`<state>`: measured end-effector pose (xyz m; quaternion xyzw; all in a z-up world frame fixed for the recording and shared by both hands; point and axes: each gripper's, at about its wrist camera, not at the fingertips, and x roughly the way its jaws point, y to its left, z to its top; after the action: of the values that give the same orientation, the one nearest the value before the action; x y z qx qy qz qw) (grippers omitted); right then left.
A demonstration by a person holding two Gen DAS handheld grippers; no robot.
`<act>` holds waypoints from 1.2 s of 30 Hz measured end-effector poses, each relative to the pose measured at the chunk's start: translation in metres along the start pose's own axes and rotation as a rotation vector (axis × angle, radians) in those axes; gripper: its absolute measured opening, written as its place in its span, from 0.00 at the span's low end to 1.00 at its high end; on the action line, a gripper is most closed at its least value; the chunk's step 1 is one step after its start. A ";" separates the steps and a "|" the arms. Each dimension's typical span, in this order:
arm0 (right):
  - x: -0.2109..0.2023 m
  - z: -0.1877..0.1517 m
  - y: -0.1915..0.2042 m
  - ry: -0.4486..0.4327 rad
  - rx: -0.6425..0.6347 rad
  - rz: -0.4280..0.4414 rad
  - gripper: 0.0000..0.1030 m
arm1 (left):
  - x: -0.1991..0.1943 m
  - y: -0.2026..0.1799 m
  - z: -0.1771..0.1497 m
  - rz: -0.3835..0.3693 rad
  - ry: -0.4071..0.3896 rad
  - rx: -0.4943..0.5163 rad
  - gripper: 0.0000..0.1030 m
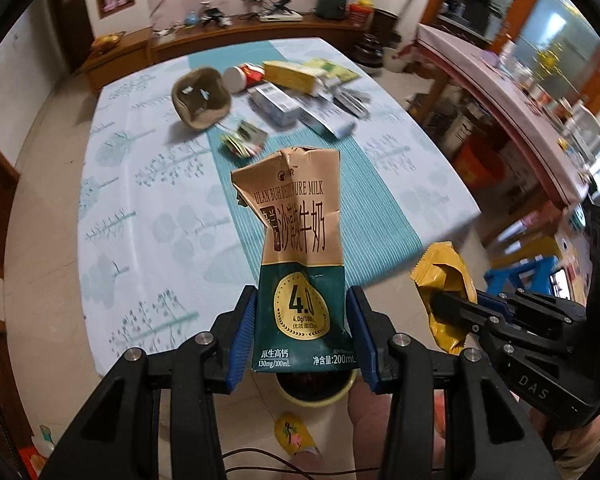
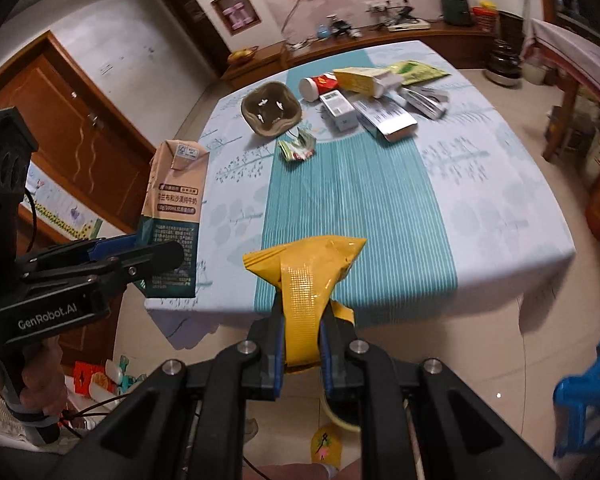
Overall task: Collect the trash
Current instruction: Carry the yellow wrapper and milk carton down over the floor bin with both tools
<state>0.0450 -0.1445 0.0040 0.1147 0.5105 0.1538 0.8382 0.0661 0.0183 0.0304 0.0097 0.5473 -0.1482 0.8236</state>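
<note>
My left gripper (image 1: 302, 322) is shut on a crumpled tan and green milk carton (image 1: 298, 248), held upright off the table's near edge, above a dark round bin (image 1: 314, 390) on the floor. The carton also shows in the right wrist view (image 2: 176, 208). My right gripper (image 2: 302, 320) is shut on a yellow snack wrapper (image 2: 306, 276), which also shows in the left wrist view (image 1: 444, 284). More trash lies at the far end of the table: a brown paper bowl (image 2: 271, 109), a red cup (image 2: 320, 84), a small crumpled wrapper (image 2: 298, 149) and several boxes (image 2: 380, 114).
The table (image 2: 480, 184) has a light blue cloth with a teal striped runner. A blue plastic stool (image 2: 588, 392) stands on the floor at the right. A wooden sideboard (image 2: 380, 40) runs along the far wall. A second table (image 1: 500, 96) stands at the right.
</note>
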 end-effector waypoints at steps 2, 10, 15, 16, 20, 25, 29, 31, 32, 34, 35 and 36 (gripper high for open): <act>-0.009 -0.017 0.004 -0.001 0.023 -0.013 0.13 | -0.001 -0.004 -0.011 -0.018 0.022 0.014 0.42; -0.028 -0.061 0.004 0.033 0.080 -0.044 0.13 | 0.002 -0.023 -0.047 -0.064 0.079 0.028 0.42; -0.024 -0.083 -0.004 0.068 0.109 -0.034 0.13 | 0.020 -0.035 -0.068 -0.052 0.126 0.030 0.42; -0.020 -0.087 -0.008 0.077 0.126 -0.023 0.13 | 0.026 -0.037 -0.073 -0.045 0.140 0.027 0.42; 0.001 -0.108 -0.024 0.113 0.183 0.006 0.13 | 0.057 -0.045 -0.097 -0.023 0.199 0.024 0.42; 0.051 -0.142 -0.059 0.186 0.261 0.030 0.13 | 0.117 -0.054 -0.132 0.006 0.288 0.013 0.42; 0.096 -0.169 -0.090 0.234 0.323 0.024 0.13 | 0.171 -0.056 -0.156 0.022 0.339 0.002 0.42; 0.117 -0.181 -0.104 0.251 0.350 0.026 0.13 | 0.197 -0.056 -0.166 0.028 0.359 -0.011 0.42; 0.125 -0.186 -0.108 0.256 0.360 0.027 0.13 | 0.210 -0.055 -0.170 0.031 0.369 -0.018 0.42; 0.145 -0.198 -0.120 0.271 0.381 0.020 0.13 | 0.234 -0.054 -0.177 0.038 0.382 -0.034 0.42; 0.154 -0.203 -0.126 0.276 0.392 0.020 0.13 | 0.244 -0.052 -0.179 0.043 0.389 -0.039 0.42; 0.166 -0.209 -0.133 0.280 0.405 0.019 0.13 | 0.256 -0.051 -0.182 0.049 0.395 -0.046 0.42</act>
<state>-0.0511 -0.1986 -0.2731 0.2626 0.6412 0.0708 0.7176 -0.0192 -0.0575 -0.2668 0.0331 0.7013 -0.1105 0.7035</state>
